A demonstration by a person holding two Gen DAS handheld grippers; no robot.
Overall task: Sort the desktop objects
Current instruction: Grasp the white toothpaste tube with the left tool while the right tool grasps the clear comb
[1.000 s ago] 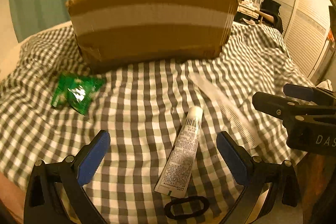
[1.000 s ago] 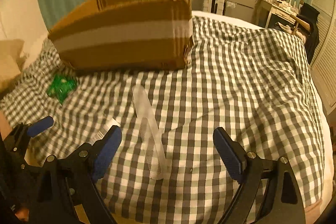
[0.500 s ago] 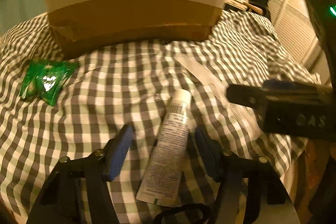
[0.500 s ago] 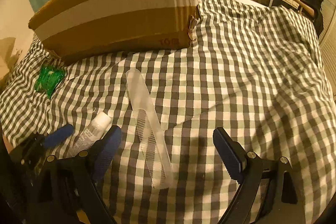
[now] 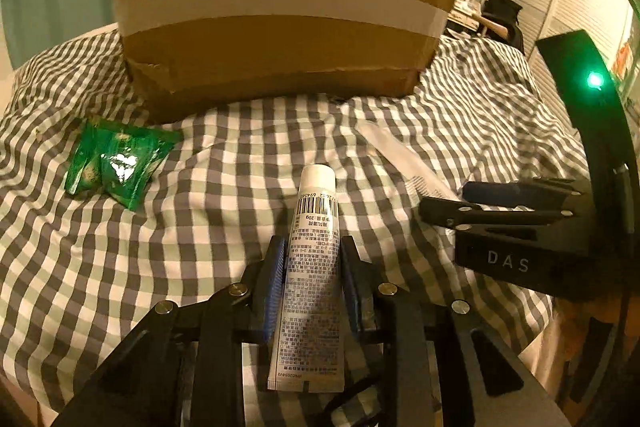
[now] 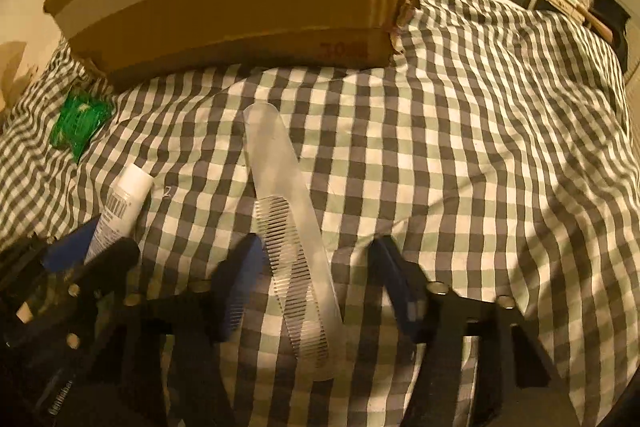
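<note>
White barcoded tube (image 5: 313,267) is pinched by closing left gripper (image 5: 312,251); right gripper (image 6: 316,267) closing around clear comb (image 6: 296,227).

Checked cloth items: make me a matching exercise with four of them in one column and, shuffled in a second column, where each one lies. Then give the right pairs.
Things:
1. tube
2. comb
3. green packet
4. box

Places:
A. far side of the cloth, behind everything else
B. between the closing fingers of the left claw
C. alone on the cloth, left of the tube
D. between the fingers of the right claw, which are closing but not yet touching it

Pairs: 1-B, 2-D, 3-C, 4-A
</note>
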